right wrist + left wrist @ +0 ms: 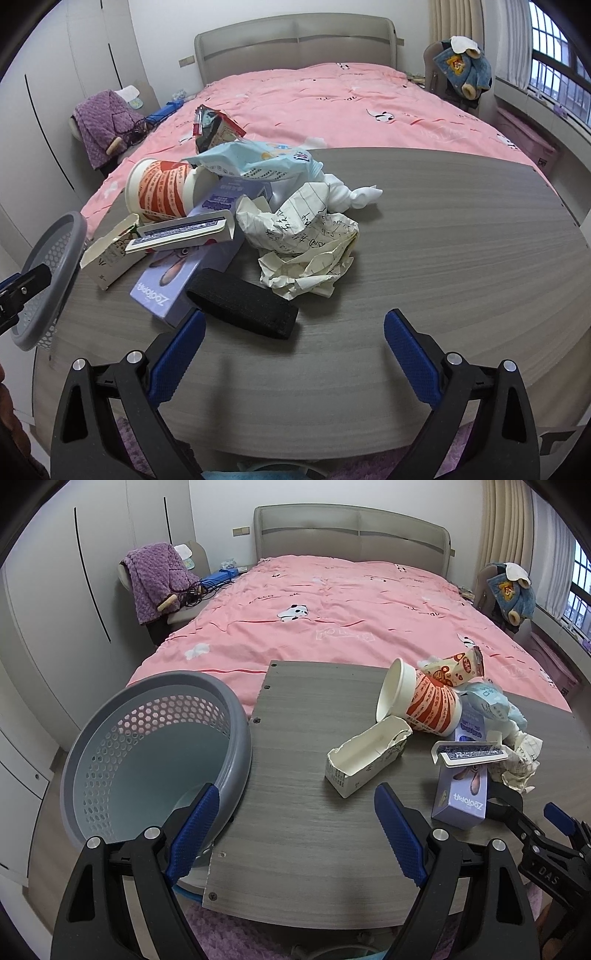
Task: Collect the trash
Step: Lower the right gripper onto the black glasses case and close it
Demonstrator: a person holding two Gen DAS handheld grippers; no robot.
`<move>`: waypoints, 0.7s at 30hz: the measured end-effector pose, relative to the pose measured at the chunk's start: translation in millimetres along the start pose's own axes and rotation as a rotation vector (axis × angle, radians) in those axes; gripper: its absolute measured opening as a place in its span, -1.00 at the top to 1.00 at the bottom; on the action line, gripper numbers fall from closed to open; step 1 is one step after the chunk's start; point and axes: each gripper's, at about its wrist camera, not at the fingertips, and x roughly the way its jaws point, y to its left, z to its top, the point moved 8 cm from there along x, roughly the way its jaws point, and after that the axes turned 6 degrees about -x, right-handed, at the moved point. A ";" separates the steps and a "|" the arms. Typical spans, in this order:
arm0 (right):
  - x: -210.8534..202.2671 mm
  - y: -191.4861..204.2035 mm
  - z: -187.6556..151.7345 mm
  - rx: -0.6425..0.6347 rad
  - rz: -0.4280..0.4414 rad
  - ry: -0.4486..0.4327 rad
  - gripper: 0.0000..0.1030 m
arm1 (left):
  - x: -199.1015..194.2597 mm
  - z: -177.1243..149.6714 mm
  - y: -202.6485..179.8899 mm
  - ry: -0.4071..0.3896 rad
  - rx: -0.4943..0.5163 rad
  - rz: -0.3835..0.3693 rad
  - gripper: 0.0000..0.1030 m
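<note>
A heap of trash lies on the grey wooden table: an orange-and-white paper cup on its side, a torn white carton, a lilac box, crumpled written paper, a light blue wrapper and a black oblong pad. My right gripper stands open just in front of the pad, its left fingertip beside the pad's end. The grey perforated basket sits at the table's left edge. My left gripper is open, its left finger overlapping the basket's rim; the carton lies ahead.
A bed with a pink cover stretches behind the table. A chair with a purple robe stands at the left, another with a blue jacket at the right by the window. White wardrobe doors fill the left wall.
</note>
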 end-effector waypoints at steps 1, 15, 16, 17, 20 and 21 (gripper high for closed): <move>2.0 0.1 -0.2 -0.002 -0.003 0.003 -0.74 | 0.1 -0.3 0.0 0.002 0.000 0.000 -0.60; 15.5 5.6 -1.6 -0.014 0.007 0.017 0.11 | 0.4 -3.6 -2.4 0.006 0.008 -0.007 -0.60; 15.4 7.2 -1.3 -0.016 0.012 0.017 0.32 | 0.9 -4.0 -2.5 0.008 0.008 -0.007 -0.60; 14.8 8.3 -1.5 -0.017 0.011 0.019 0.52 | 1.4 -4.4 -2.6 0.010 0.009 -0.008 -0.60; 11.6 9.9 -1.6 -0.010 0.029 0.015 0.66 | 2.9 -4.6 -2.2 0.014 0.009 -0.011 -0.60; 10.0 10.0 -1.8 -0.008 0.031 0.013 0.70 | 3.5 -4.7 -2.4 0.015 0.009 -0.012 -0.60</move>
